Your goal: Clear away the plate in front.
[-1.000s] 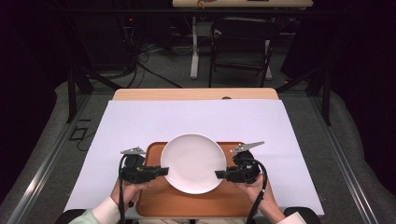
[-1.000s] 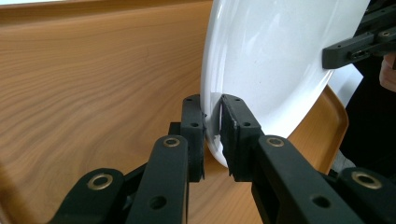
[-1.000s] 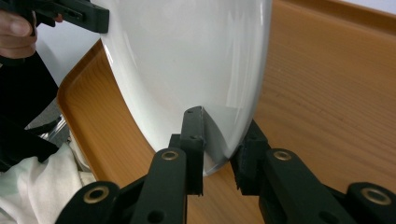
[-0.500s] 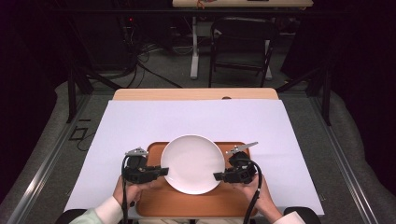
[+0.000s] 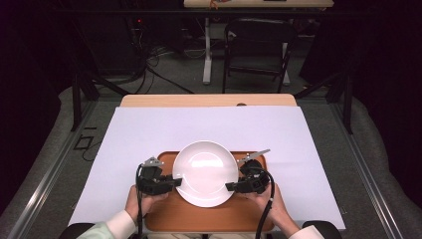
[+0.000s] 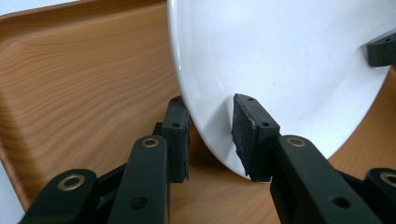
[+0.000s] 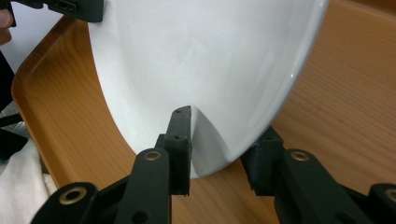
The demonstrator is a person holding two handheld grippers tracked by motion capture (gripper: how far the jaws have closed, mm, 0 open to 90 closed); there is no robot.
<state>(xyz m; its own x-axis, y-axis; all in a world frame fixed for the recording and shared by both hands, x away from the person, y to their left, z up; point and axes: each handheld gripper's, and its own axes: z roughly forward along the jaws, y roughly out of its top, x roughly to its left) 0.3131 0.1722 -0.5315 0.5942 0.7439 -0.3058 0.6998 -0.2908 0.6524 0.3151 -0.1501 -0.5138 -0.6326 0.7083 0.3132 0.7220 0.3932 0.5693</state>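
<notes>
We see a glossy round plate [image 5: 206, 172] on a wood-grain tray [image 5: 209, 219]; both grippers' fingers [image 6: 256, 135] straddle its rim, loosened, just opening.

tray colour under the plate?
Orange-brown wood grain; the tray shows best in the left gripper view, under the white plate.

This is a lab or recording studio, not a home. The counter [image 5: 209, 101] is covered with a plain white sheet [image 5: 149, 134] and stands among black curtains [image 5: 30, 74] that darken the room. Bundles of cables [image 5: 149, 59] lie on the grey floor [image 5: 189, 74] at the far left, beside a folding chair [image 5: 259, 45] and a desk leg [image 5: 207, 50]. Metal rails [image 5: 45, 174] run along both sides.
</notes>
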